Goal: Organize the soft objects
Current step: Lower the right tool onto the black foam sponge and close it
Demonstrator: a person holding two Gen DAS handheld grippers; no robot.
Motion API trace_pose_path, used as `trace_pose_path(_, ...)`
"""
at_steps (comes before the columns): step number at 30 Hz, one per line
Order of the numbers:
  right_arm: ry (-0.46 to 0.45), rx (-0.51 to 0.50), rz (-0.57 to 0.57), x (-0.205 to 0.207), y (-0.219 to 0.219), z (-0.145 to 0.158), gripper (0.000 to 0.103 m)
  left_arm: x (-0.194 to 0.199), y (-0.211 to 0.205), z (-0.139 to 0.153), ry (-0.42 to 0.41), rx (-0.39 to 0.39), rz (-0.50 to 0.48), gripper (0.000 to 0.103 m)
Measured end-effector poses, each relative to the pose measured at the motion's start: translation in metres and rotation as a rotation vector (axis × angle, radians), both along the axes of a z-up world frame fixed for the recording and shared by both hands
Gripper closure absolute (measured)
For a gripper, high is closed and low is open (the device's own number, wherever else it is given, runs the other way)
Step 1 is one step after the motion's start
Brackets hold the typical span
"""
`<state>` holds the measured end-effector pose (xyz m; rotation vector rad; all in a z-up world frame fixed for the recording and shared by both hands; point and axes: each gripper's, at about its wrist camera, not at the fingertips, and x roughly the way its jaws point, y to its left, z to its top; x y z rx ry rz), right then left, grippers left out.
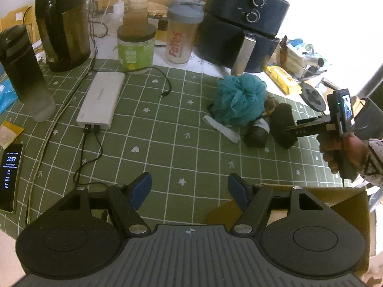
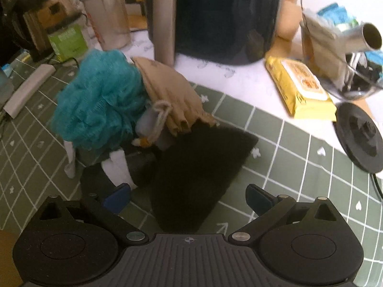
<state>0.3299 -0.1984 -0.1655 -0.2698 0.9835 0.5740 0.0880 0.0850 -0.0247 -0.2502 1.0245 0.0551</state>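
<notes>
Straddling the black soft piece [image 2: 198, 167], the right gripper [image 2: 189, 198] stands nearer, fingers spread, nothing pinched; the piece runs lengthwise away from them. Left gripper [image 1: 189, 189] spread, empty.

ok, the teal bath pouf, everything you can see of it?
The teal bath pouf is a crumpled ball of gathered mesh netting, soft and airy-looking. It rests on the green checked cloth in front of the air fryer, leaning against a tan drawstring bag. A white strap lies at its base. No claw touches it.
</notes>
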Motion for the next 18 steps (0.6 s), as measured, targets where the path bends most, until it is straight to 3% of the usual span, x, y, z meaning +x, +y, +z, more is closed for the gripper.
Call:
trace_pose_path(10,-0.018,-0.125,-0.146,0.002,-0.034,-0.006,0.007,0.008,-0.002,-0.002,-0.009,-0.010,-0.042,0.033)
trace_pose_path(18,-0.078,-0.085,-0.079,-0.001,-0.025,0.000,0.006,0.014,-0.003,-0.003,-0.008,-0.009,-0.063,0.033)
